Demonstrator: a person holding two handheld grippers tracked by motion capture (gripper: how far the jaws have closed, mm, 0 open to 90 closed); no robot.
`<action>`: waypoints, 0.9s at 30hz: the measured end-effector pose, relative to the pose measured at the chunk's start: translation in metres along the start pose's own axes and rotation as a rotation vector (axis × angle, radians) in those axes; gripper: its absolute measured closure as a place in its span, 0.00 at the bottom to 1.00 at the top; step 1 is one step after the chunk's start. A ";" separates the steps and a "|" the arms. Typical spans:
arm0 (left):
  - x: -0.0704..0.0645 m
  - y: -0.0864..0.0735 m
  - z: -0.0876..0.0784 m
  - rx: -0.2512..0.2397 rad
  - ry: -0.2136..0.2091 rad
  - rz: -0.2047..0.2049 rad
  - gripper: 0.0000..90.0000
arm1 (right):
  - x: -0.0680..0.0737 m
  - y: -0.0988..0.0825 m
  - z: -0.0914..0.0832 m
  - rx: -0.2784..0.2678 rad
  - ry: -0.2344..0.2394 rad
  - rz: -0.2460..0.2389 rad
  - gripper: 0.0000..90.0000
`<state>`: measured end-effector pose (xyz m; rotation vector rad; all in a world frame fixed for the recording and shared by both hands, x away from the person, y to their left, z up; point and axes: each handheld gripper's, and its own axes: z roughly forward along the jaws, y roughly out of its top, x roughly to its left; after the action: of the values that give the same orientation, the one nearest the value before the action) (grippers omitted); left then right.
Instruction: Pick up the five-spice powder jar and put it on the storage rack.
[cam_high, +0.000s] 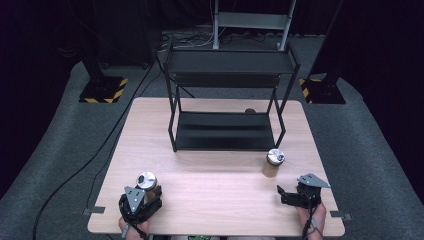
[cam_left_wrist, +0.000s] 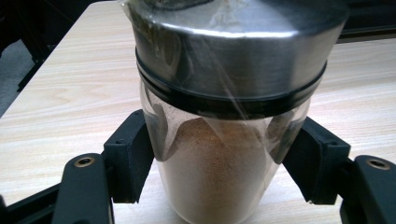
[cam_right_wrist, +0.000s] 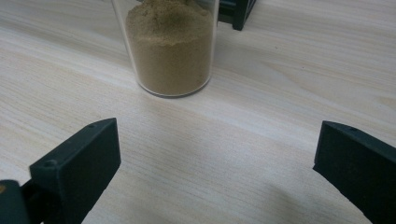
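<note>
Your left hand-held gripper (cam_left_wrist: 219, 163) is clenched on a clear glass jar of brown powder with a brushed-metal lid (cam_left_wrist: 224, 140); both black pads (cam_left_wrist: 128, 158) press against the glass just below the lid's black band. That jar stands at the near left of the pale wood-grain bench (cam_high: 220, 185), and in the high view it sits directly ahead of the left hand-held gripper (cam_high: 145, 197).

Your right hand-held gripper (cam_right_wrist: 215, 158) is released, its jaws standing wide apart with bare bench between them. A second clear jar of tan powder with a metal lid (cam_right_wrist: 168, 46) stands upright ahead of it, near but apart from the jaws. In the high view this second jar (cam_high: 273, 162) stands just in front of the black two-tier metal shelf rack (cam_high: 227, 95), at its right corner.
</note>
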<state>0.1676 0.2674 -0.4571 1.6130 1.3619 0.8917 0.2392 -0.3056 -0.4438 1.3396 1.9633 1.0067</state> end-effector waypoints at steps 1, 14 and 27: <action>-0.001 0.001 0.001 0.001 -0.005 0.005 0.34 | 0.000 0.000 0.000 0.000 0.000 0.000 0.00; -0.005 0.009 0.007 -0.001 -0.033 0.023 0.34 | 0.000 0.001 0.000 0.004 0.003 -0.003 0.00; -0.010 0.018 0.015 -0.002 -0.062 0.049 0.34 | 0.000 0.002 0.001 0.010 0.005 -0.010 0.00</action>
<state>0.1863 0.2542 -0.4469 1.6655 1.2831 0.8645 0.2411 -0.3050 -0.4429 1.3330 1.9796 0.9977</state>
